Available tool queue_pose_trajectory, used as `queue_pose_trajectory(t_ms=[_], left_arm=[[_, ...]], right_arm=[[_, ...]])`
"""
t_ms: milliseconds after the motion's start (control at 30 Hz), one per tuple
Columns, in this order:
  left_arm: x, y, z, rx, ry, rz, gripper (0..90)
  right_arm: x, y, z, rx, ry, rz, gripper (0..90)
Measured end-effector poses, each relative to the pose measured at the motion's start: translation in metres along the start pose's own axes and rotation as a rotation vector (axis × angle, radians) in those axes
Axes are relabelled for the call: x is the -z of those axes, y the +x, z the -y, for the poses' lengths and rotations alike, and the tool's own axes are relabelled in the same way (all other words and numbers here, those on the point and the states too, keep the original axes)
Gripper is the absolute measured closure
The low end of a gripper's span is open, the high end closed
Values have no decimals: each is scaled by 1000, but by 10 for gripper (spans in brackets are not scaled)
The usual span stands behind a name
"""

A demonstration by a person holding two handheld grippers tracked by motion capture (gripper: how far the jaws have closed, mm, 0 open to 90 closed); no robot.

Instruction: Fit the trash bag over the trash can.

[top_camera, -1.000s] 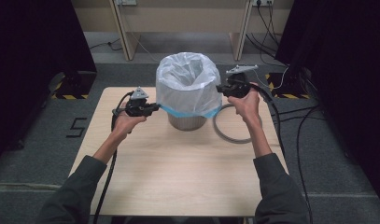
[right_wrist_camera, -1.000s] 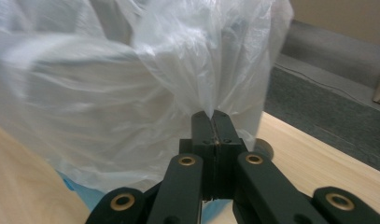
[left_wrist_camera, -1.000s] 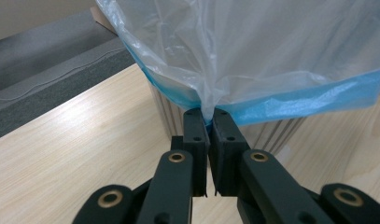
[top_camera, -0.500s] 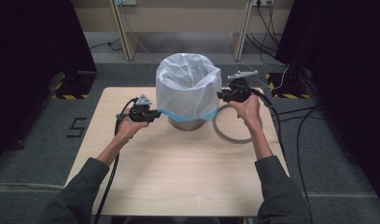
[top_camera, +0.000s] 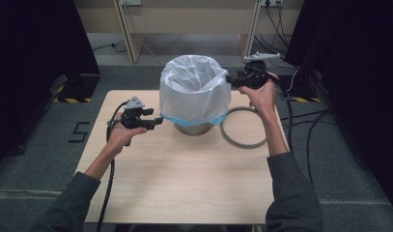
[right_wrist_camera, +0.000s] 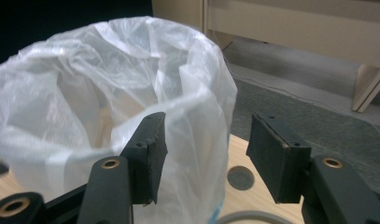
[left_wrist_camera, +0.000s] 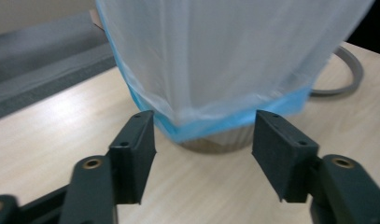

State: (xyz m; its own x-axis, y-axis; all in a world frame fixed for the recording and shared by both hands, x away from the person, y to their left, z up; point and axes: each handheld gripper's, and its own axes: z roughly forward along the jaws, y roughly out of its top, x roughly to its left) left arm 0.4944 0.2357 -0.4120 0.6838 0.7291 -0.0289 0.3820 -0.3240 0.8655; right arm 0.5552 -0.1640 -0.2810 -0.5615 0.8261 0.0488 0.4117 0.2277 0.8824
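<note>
Both jaws have just been opening, left gripper spread empty at the blue hem and right gripper spread by the rim of the white plastic liner draped mid-counter — back off straight, no snagging.

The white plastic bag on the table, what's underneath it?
Below the bag's blue hem, the bottom of a grey bin shows on the table. The rest of the bin is covered.

Dark grey long sleeves are worn on both arms. Each gripper, the left gripper and the right gripper, is black, with brass-coloured screws, a grey three-cornered plate on top and a black cable.
</note>
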Motion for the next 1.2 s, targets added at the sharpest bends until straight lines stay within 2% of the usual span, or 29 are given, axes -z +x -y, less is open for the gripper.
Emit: queue_pose_trajectory(t_ms=[133, 200, 267, 433, 567, 667, 733, 833, 900, 967, 1033, 1100, 1200], left_arm=[[4, -6, 14, 2, 4, 8, 357], [4, -11, 22, -21, 15, 1, 356], [5, -15, 33, -28, 23, 4, 355], [2, -22, 67, -24, 59, 5, 352], [-1, -21, 93, 10, 97, 5, 354], [-2, -20, 107, 9, 120, -10, 352], [-2, -20, 113, 16, 128, -10, 346], [-2, -20, 120, 4, 153, -21, 330], [-2, -21, 124, 9, 160, -14, 329], [-2, -21, 126, 7, 179, -19, 315], [-2, -22, 126, 2, 170, -17, 307], [-2, -23, 127, 10, 185, -30, 287], [-2, -23, 127, 20, 193, -41, 218]], right_arm=[[-9, 0, -10, -27, -16, -2, 466], [-16, 1, -14, -32, -13, -17, 495], [-23, 0, -17, -18, 7, 9, 518], [-34, -9, -15, -18, 27, 12, 678], [-39, -15, -9, -8, 42, -11, 813], [-42, -22, -4, -22, 49, -1, 825], [-45, -24, -1, -26, 56, -12, 810], [-47, -23, 1, 0, 87, 26, 758], [-46, -24, 0, -14, 89, 39, 652], [-40, -26, -4, -41, 70, 61, 567], [-32, -26, -11, -55, 42, 85, 493], [-25, -23, -19, -65, 9, 80, 454], [-20, -11, -31, -41, -8, 67, 411]])
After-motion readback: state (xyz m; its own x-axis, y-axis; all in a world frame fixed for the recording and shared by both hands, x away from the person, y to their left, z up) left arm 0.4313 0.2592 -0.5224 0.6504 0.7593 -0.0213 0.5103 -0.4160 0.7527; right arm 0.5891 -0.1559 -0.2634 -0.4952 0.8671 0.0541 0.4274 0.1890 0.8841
